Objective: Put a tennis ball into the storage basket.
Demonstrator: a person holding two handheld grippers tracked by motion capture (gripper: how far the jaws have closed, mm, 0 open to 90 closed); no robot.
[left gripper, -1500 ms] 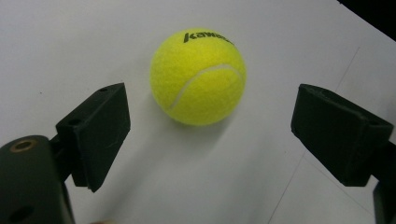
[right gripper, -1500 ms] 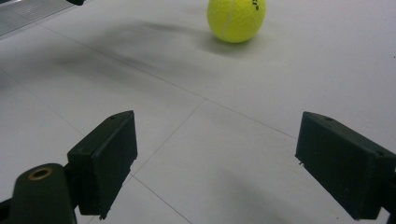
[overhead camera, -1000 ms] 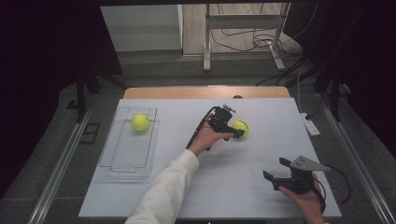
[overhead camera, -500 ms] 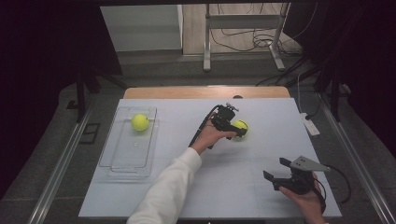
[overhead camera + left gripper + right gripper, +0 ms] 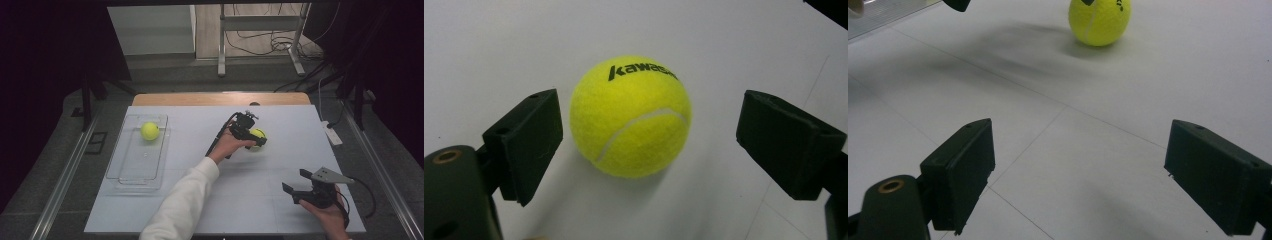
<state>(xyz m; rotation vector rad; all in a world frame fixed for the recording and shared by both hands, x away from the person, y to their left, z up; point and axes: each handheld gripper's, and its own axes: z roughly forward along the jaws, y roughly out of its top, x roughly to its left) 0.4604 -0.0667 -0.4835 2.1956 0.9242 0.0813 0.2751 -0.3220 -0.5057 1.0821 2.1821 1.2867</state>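
I have the left tool (image 5: 258, 139) out past the middle of the white counter (image 5: 250, 200), toward its far edge, with its two black jaws spread apart and a fuzzy yellow-green tennis ball with black lettering (image 5: 630, 116) sitting between them. In the left gripper view the ball rests on the counter surface with a clear gap to the jaw on one side and a much narrower gap on the other; neither pad presses on it, so I read this tool as open around the ball, not gripping it. In the right gripper view the same ball (image 5: 1099, 21) lies far ahead on the counter, with its shadow falling beside it.

My right tool (image 5: 299, 187) is near the counter's near right corner, held in my hand just above the surface. Its jaws stand wide apart with nothing between them but bare counter, so it is open and empty, well apart from the ball.

Along the counter's left edge lies a clear rectangular plastic tray (image 5: 131, 172). A second yellow-green tennis ball (image 5: 149, 131) sits inside it, at the end toward the counter's far edge.
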